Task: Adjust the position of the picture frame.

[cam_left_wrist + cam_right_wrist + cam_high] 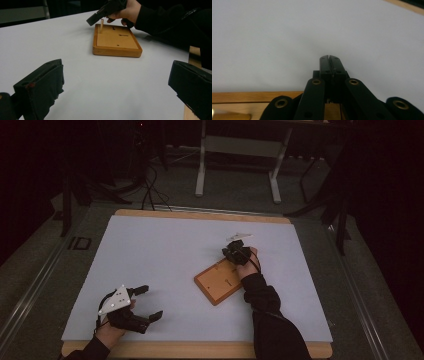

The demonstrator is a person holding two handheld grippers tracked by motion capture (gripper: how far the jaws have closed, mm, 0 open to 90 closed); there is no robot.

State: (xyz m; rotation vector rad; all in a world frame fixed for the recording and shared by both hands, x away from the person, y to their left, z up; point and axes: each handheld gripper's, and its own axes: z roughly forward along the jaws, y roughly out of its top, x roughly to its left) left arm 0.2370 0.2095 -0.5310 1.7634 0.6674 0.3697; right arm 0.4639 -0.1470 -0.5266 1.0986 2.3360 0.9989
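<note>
Your right gripper (238, 251), jaws pressed together, hovers at the board's (218, 281) twelve o'clock end, beside an upright wooden peg (101, 25). Light, stiff, probably smooth: pinch it mid-shaft. Left gripper (144, 303) idles spread at seven o'clock.

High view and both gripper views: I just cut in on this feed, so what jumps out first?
The wooden tray lies right of centre on the white mat, with the right gripper at its far end. In the left gripper view a single wooden peg stands upright at the tray's far corner, the right gripper right beside it, jaws together. The left gripper sits wide open near the mat's front left, holding nothing.
</note>
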